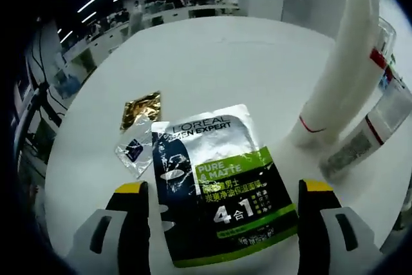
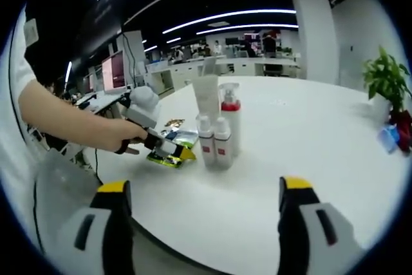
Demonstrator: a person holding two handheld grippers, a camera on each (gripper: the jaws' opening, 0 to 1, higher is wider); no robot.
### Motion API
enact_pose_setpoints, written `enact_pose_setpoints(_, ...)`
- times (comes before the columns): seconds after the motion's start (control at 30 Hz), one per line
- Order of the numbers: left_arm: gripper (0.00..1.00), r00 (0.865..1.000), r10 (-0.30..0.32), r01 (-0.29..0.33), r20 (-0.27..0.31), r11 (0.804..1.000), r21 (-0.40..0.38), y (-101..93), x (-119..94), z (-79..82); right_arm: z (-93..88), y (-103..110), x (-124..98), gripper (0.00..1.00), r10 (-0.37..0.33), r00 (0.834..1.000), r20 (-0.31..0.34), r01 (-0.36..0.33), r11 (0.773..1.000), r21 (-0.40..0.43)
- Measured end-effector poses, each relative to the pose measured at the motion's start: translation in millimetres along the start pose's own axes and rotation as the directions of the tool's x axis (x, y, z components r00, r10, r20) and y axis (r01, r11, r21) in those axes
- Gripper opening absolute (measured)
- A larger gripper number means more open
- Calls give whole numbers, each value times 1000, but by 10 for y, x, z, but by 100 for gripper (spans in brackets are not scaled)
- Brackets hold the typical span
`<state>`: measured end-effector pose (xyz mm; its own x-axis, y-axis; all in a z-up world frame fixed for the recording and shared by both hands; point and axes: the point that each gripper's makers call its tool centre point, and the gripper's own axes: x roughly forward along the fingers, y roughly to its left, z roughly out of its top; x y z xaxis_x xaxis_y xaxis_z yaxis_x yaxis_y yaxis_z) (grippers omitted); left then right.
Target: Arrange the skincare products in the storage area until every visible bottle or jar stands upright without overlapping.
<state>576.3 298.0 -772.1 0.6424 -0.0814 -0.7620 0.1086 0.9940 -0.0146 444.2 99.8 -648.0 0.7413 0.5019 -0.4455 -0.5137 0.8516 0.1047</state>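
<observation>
Four bottles (image 2: pixel 215 127) stand upright together mid-worktop (image 2: pixel 309 140). Left claw (image 1: pixel 222 201), jaws apart, straddles a flat sachet (image 1: pixel 219 185); two small packets (image 1: pixel 138 130) lie at ten o'clock. Next, probably, it closes on the sachet. Right claw (image 2: pixel 203 201) hangs apart, empty.

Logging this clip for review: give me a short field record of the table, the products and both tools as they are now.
surface: white table
standing products: white tube, pump bottle with red collar, two small white bottles, grouped upright
flat items: green and dark sachet, gold packet, small clear packet
left tool: open, over the sachet
right tool: open, away from the bottles
</observation>
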Motion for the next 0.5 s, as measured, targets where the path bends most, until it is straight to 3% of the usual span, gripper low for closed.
enact_pose_setpoints(0.1, 76, 1000, -3, 3, 2, 1000, 0, -18, -25, 10, 2, -3, -1, 95, -1, 1000, 1, 1, 1000, 1)
enact_pose_setpoints(0.33, 67, 1000, -7, 7, 4, 1000, 7, 21, -35, 27, -1, -7, -5, 95, -5, 1000, 1, 5, 1000, 0)
enact_pose_setpoints(0.47, 62, 1000, -10, 11, 18, 998, -59, 52, -56, 62, -4, -11, -8, 94, -7, 1000, 0, 7, 1000, 2)
enact_pose_setpoints(0.5, 55, 1000, -7, 8, 17, 996, -84, 91, -77, 70, -4, -12, -9, 94, -8, 1000, 1, 8, 1000, 2)
